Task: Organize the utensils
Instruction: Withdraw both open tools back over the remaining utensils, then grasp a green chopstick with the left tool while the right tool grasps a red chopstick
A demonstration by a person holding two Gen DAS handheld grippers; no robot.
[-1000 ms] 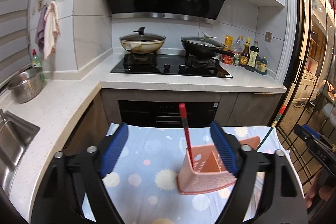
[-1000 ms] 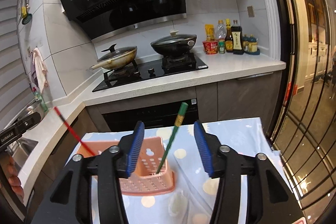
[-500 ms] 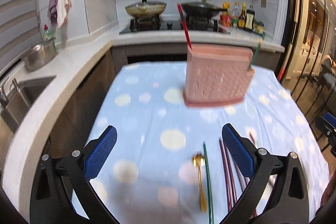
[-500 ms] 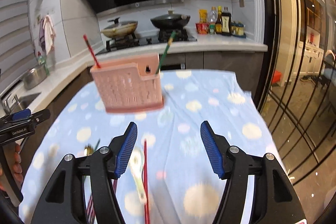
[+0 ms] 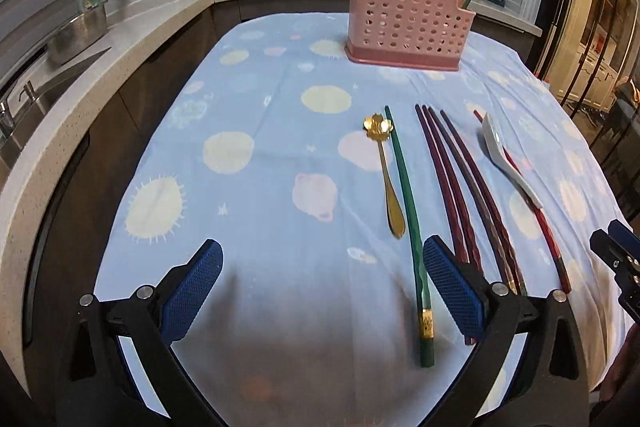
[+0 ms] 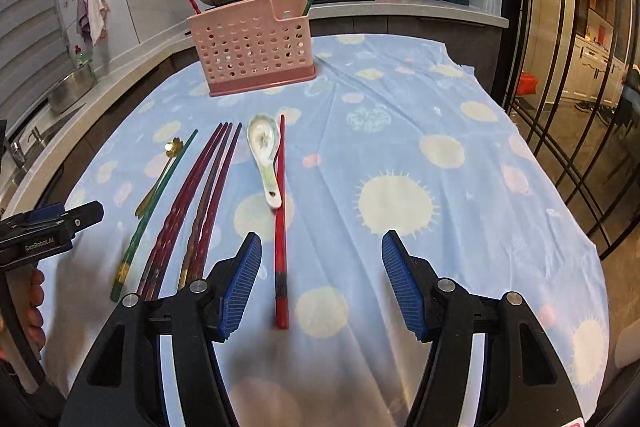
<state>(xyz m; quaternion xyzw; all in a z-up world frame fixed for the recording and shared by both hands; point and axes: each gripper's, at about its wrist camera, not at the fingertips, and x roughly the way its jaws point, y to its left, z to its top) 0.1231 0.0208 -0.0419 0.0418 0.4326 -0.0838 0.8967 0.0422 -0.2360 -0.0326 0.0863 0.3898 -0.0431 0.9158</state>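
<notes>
1. Both grippers have pulled back from the pink caddy (image 5: 408, 23), which a second ago sat right between their fingers; now it stands at the far end of the blue spotted cloth (image 5: 256, 187).
2. Left gripper (image 5: 322, 293) spread wide, empty, its right pad just beside the green chopstick (image 5: 408, 211).
3. Right gripper (image 6: 322, 281) wide too, gripping nothing, red chopstick (image 6: 281, 227) lying between its fingers.
4. Gold spoon (image 5: 386, 171), dark red chopsticks (image 5: 456, 187) and white ceramic spoon (image 6: 266, 155) lie flat on the cloth.
</notes>
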